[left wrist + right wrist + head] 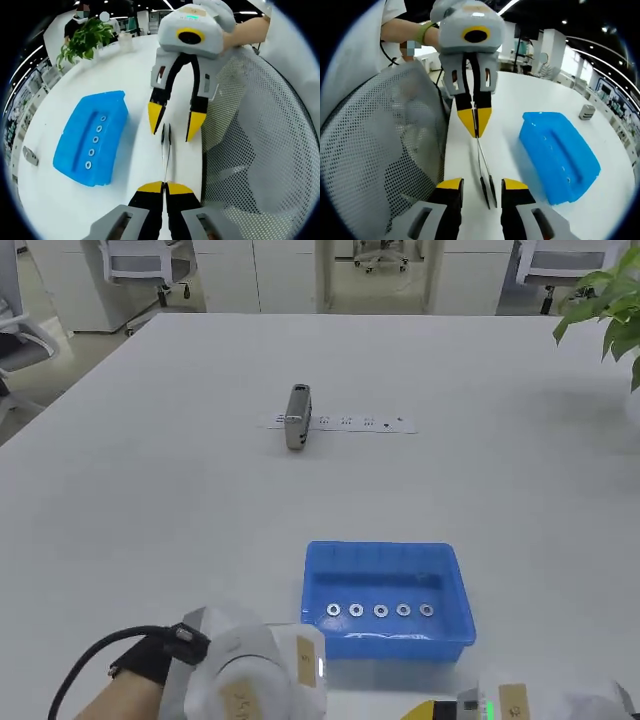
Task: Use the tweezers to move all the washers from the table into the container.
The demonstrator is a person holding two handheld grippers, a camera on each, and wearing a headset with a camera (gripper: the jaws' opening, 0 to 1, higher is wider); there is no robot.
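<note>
In the head view, the blue container [380, 548] is sitting on the white worktop [150, 490] close to its near edge. Five washers [380, 611] are lying in a row on the container's floor. The left gripper [250, 675] is showing at the near edge, to the left of the container, with a gloved hand [150, 658] behind it. The right gripper [510, 702] is peeking in at the near right corner. Their jaws are not showing here. A small grey device [298, 417] is resting out toward the middle of the worktop, and a plant [605, 310] is leaning in over the far right corner.

In the left gripper view, the left gripper [164, 187] is pinching the tweezers [164, 155] by their joined end, its jaws closed tight on them. The tweezers' two tips are standing slightly apart, gripping nothing, and are reaching in between the jaws of the right gripper [176, 120], which are spread wide with nothing clamped. The container [75, 125] is lying off to the left, the washers [95, 140] lined up inside. A mesh chair back [255, 150] is curving along the right.

In the right gripper view, the right gripper [482, 186] is holding its jaws wide apart on either side of the tweezers' tips without touching them. The left gripper [475, 122] is facing it, clamped on the tweezers' [482, 160] far end. I cannot tell whether the tweezers are touching the worktop.
</note>
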